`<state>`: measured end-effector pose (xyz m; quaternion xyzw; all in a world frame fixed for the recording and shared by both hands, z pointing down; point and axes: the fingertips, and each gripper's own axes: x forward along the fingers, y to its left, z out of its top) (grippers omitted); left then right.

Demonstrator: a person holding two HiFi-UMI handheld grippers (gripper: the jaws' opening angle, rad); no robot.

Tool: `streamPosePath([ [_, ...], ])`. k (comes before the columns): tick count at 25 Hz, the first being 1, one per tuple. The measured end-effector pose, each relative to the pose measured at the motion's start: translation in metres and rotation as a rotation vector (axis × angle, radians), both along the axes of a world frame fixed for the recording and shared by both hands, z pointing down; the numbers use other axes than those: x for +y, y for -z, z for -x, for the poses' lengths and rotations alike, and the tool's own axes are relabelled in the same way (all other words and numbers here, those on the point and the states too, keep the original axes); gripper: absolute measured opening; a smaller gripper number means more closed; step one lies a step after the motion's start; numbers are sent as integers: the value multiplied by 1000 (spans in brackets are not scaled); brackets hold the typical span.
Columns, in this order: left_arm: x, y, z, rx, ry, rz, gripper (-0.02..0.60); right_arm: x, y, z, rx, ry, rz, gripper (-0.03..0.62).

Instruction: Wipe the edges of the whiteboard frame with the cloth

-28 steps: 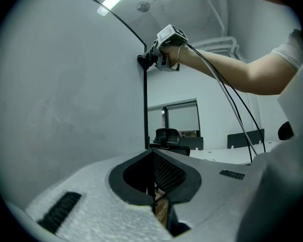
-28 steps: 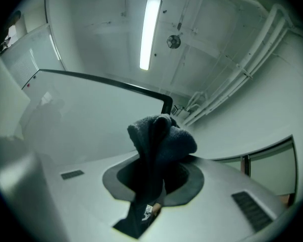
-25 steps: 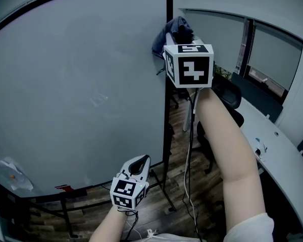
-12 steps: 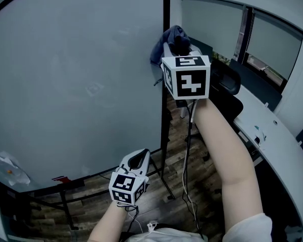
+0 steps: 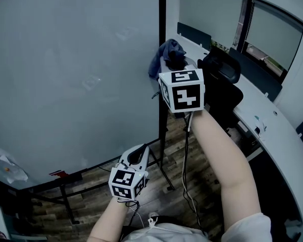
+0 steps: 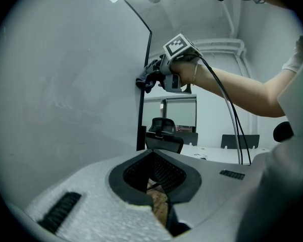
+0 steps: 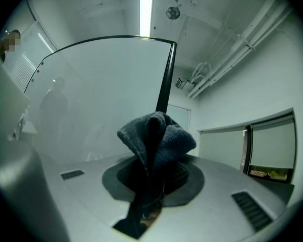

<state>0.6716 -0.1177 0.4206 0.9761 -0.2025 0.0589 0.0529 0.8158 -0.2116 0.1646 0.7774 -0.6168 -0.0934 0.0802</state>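
Right gripper (image 5: 172, 63) is clamped on the blue-grey cloth (image 5: 165, 53). The wad appears pressed to the black right-hand edge of the whiteboard frame (image 5: 162, 19), upper centre of the head view. Left gripper (image 5: 136, 159) sits low in the frame, jaws together on nothing, clear of the board.

Risks, as we judge them:
- The cloth is pinched by one fold only, so drag along the edge could pull it free.
- Nothing steadies the board, so side pressure may rock it on its stand legs (image 5: 166, 175).
- The loose wad may ride onto the board face and miss the edge.
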Motion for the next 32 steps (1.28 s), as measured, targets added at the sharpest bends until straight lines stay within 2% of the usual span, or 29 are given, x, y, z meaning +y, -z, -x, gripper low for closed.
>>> streamPosePath([
  [10, 2, -38, -3, -19, 4, 63, 18, 1, -73, -5, -23, -4, 69, 69],
  [32, -12, -122, -9, -95, 37, 191, 18, 3, -281, -12, -217, -14, 336, 70],
])
